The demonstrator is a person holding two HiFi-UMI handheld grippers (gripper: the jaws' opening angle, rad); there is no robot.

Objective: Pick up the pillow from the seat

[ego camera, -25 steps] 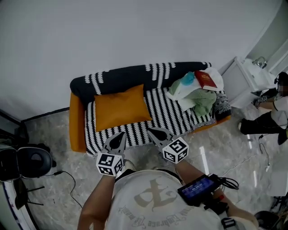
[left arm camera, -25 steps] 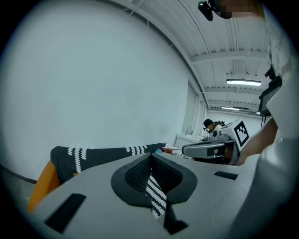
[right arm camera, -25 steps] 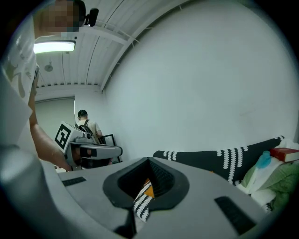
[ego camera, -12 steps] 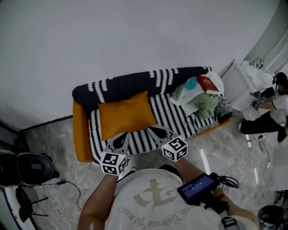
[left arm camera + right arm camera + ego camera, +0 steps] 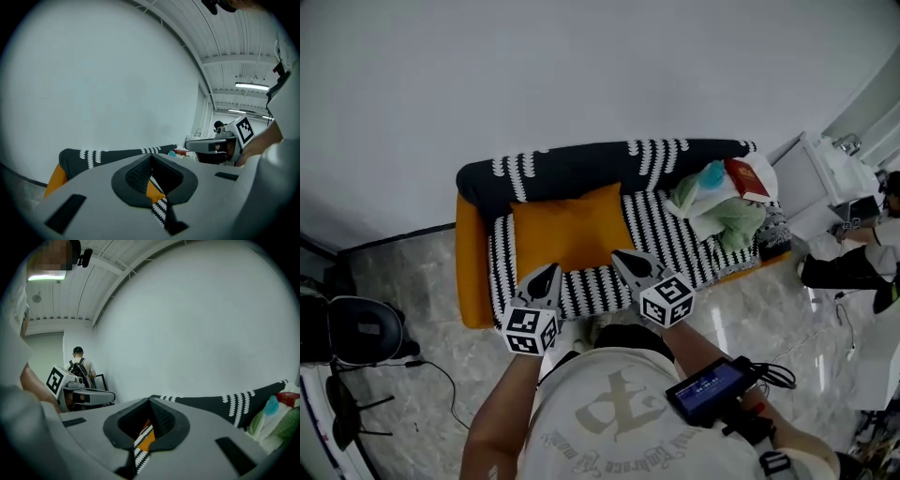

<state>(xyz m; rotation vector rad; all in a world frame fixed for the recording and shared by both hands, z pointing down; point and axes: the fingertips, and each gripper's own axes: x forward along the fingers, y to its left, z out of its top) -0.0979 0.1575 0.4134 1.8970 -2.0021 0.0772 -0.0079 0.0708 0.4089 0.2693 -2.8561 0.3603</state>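
The left gripper [image 5: 549,275] and right gripper [image 5: 622,257] are held shut and empty over the sofa's [image 5: 471,272] front edge. The pillow [image 5: 570,230] is seen just ahead, between them, with bare sofa beyond the right gripper. A clothes pile [image 5: 722,211] is seen well to its right.

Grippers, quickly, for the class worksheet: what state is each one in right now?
Left gripper: shut, holding nothing.
Right gripper: shut, holding nothing.

A plain pale wall [image 5: 581,66] rises behind an orange sofa [image 5: 471,267] draped in a black-and-white striped cover [image 5: 661,225]. Grey marbled tile covers the floor [image 5: 403,281]. A white cabinet [image 5: 825,176] stands just off the sofa's right end; a ceiling strip light [image 5: 253,86] glows.
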